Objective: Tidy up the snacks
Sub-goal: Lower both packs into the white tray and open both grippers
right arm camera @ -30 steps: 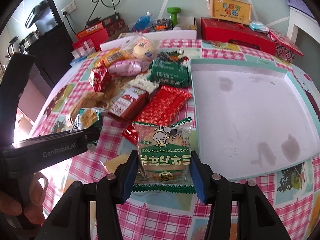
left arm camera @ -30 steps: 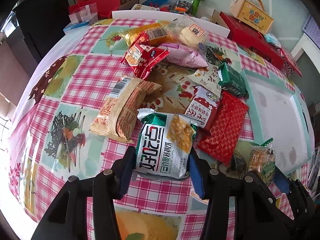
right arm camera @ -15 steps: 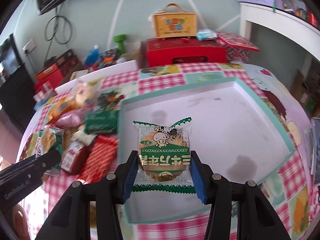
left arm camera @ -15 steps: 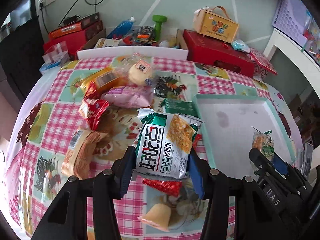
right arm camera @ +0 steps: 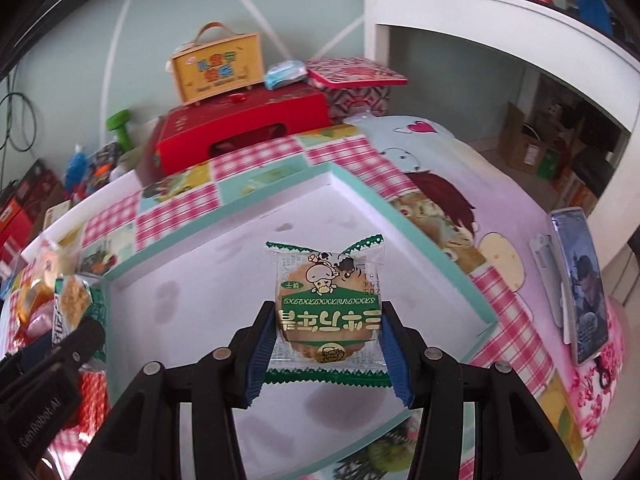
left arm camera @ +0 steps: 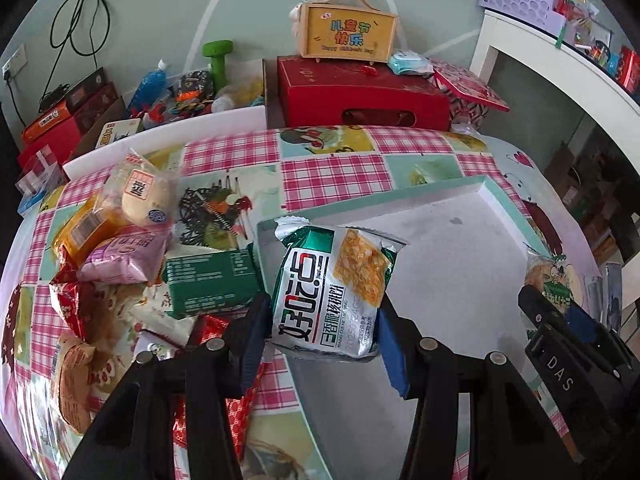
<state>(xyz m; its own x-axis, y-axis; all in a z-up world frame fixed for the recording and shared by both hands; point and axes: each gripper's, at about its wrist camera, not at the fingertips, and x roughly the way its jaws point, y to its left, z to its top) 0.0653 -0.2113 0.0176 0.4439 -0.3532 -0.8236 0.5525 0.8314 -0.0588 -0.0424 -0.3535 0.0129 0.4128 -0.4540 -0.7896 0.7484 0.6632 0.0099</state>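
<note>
My left gripper [left arm camera: 322, 340] is shut on a green-and-white cracker bag [left arm camera: 334, 288], held above the left edge of the white tray with a teal rim [left arm camera: 440, 188]. My right gripper [right arm camera: 326, 344] is shut on a clear green-trimmed biscuit packet [right arm camera: 326, 300], held over the tray's floor [right arm camera: 224, 280]. The right gripper and its packet [left arm camera: 550, 280] also show at the right of the left wrist view. A heap of snack packets [left arm camera: 132, 256] lies on the checked tablecloth left of the tray.
A red gift box [left arm camera: 360, 96] with a yellow carry box [left arm camera: 346, 32] on top stands behind the table. A phone [right arm camera: 582, 284] lies on the table right of the tray. A white desk [right arm camera: 520, 16] stands at the right. A green dumbbell [left arm camera: 218, 60] stands at the back.
Both grippers have swung right with their packets, from over the snack heap to over the tray. Their grips have not changed.
</note>
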